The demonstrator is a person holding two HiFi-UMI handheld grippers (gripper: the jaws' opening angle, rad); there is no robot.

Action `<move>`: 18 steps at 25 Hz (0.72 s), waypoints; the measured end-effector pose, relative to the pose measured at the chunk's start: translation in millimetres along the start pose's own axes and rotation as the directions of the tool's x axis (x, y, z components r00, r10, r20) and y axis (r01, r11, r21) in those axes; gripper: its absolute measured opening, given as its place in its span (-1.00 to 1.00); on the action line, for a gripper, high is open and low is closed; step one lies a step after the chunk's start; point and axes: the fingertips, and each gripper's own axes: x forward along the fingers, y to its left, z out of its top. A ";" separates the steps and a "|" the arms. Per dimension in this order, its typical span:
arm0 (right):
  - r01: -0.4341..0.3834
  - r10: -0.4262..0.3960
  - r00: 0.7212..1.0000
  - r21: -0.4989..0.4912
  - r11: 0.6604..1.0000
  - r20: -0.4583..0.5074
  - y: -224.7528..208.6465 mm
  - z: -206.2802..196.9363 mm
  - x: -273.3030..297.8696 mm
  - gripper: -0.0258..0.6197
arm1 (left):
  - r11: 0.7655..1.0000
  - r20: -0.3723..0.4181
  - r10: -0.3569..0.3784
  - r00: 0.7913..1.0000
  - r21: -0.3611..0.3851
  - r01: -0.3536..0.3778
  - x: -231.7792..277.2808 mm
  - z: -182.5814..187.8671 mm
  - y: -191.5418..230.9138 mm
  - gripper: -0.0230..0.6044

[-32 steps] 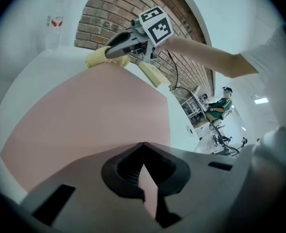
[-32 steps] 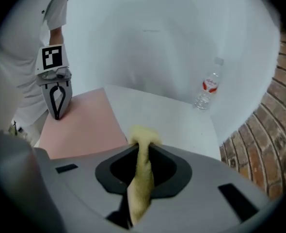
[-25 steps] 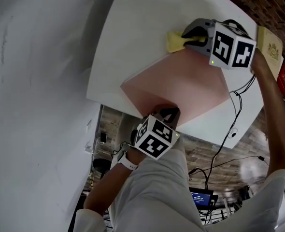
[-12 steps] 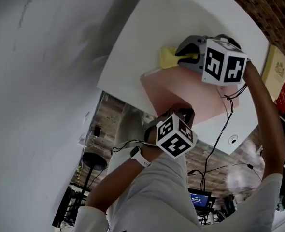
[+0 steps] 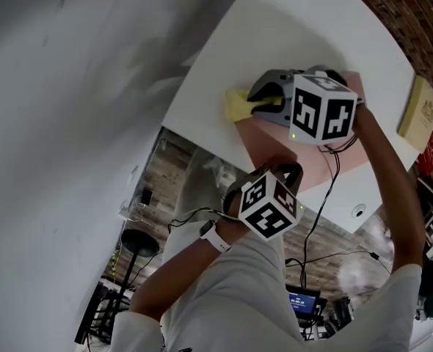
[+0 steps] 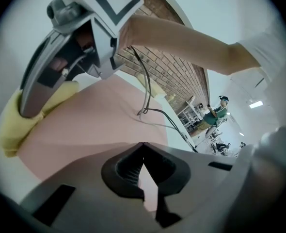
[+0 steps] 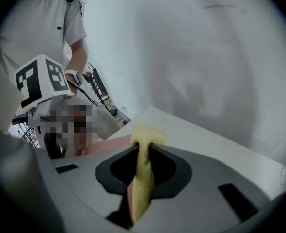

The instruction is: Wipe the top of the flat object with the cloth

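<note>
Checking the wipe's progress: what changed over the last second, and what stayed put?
The right gripper, shut on the yellow cloth, swept it along the far edge of the pink sheet toward its left corner. The left gripper stayed clamped on the sheet's near edge.

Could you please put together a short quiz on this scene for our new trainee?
1. True or false: the right tool grips the yellow cloth.
2. What does the left tool clamp? A) a cup B) the pink sheet C) nothing
3. Fill in: the sheet lies on a ____ table.
Key: 1 true; 2 B; 3 white.
</note>
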 end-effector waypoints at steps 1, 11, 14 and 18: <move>0.000 0.000 1.000 0.003 1.000 0.015 2.8 6.2 3.5 -0.73 | 1.000 0.008 0.004 1.000 -0.004 -0.004 -7.8 -2.2 2.0 -0.87; 0.234 -0.293 0.909 0.220 0.947 0.296 -0.4 75.9 -35.0 -0.73 | 0.999 0.056 0.027 0.998 0.032 -0.029 -78.7 -2.7 15.7 -0.87; 0.312 -0.418 0.843 0.326 0.892 0.338 2.8 84.4 -61.3 -0.73 | 0.997 0.048 0.033 0.998 0.062 -0.036 -95.4 -3.3 19.0 -0.87; 0.414 -0.591 0.732 0.466 0.782 0.339 11.2 83.4 -95.1 -0.73 | 0.995 0.042 0.048 0.998 0.087 -0.052 -115.0 -5.5 31.2 -0.87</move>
